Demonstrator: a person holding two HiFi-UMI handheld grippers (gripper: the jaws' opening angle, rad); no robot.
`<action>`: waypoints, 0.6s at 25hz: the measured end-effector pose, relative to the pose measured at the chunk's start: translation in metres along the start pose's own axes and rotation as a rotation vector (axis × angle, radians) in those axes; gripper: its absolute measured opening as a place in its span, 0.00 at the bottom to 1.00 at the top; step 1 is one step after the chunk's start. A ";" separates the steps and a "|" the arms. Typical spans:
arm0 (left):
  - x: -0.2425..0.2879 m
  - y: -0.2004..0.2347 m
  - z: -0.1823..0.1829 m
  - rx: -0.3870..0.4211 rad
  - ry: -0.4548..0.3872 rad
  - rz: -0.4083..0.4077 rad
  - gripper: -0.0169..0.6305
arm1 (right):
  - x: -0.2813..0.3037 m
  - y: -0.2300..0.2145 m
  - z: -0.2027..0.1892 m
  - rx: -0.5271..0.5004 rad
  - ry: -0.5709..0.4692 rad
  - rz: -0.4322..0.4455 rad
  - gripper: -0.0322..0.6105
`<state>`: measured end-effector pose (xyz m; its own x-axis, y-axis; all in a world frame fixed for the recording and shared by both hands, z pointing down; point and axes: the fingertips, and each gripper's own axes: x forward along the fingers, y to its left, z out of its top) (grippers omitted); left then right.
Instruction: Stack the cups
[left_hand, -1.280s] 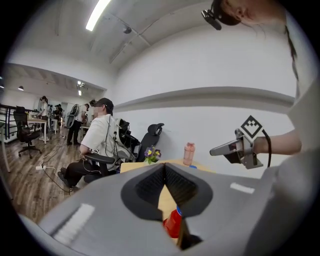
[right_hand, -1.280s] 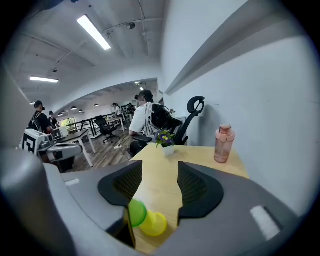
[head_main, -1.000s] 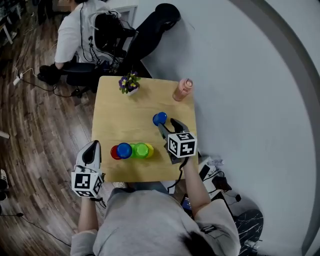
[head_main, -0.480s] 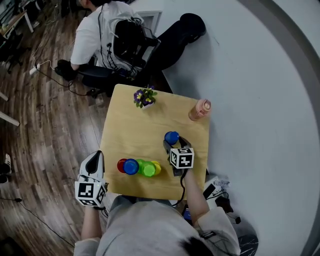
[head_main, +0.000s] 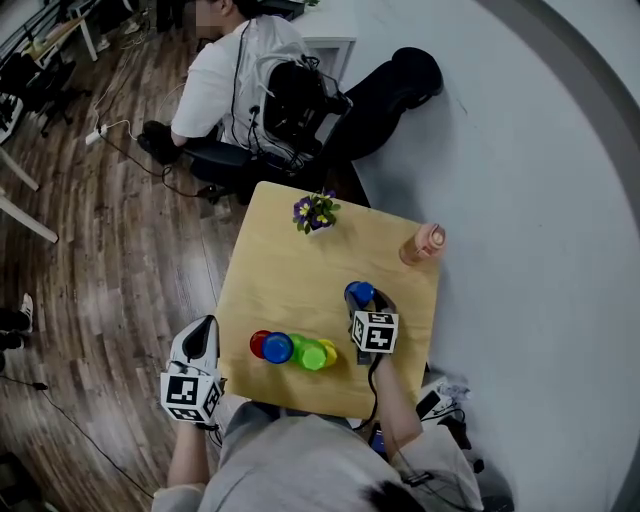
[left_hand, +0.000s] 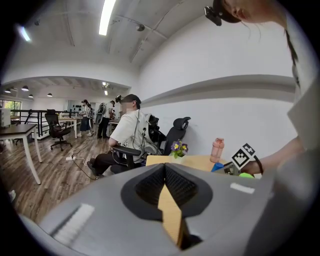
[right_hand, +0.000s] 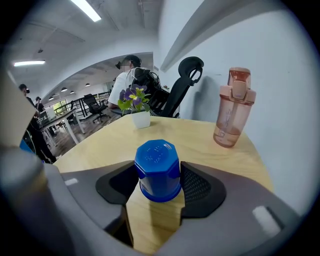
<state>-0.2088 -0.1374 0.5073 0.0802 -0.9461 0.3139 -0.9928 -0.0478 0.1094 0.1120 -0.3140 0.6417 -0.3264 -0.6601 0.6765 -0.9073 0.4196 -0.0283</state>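
Observation:
An upturned blue cup stands alone on the wooden table, right of centre. My right gripper has its jaws on either side of this cup and they are closing. The right pad is at the cup's wall, and a slim gap shows at the left pad. A row of cups lies near the front edge: red, blue, green and yellow. My left gripper is shut and empty, off the table's front left corner.
A small pot of purple flowers stands at the table's far edge, and a pink bottle at the far right corner. A person in a white shirt sits in a chair beyond the table. A white wall runs along the right.
The head view has shifted, so the table sits lower and further right. My right gripper has come forward so that its jaws now flank the lone blue cup. The left gripper stays put.

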 end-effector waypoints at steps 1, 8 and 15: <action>-0.001 0.001 0.000 -0.001 -0.001 -0.002 0.12 | -0.003 0.002 0.002 -0.005 -0.008 0.000 0.45; 0.001 -0.010 0.006 0.009 -0.029 -0.060 0.12 | -0.055 0.021 0.029 -0.013 -0.106 0.033 0.45; -0.004 -0.028 0.019 0.034 -0.073 -0.161 0.12 | -0.134 0.058 0.049 0.021 -0.180 0.084 0.45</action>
<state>-0.1833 -0.1386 0.4849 0.2331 -0.9461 0.2250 -0.9702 -0.2105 0.1201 0.0900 -0.2313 0.5133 -0.4420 -0.7245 0.5289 -0.8793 0.4665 -0.0958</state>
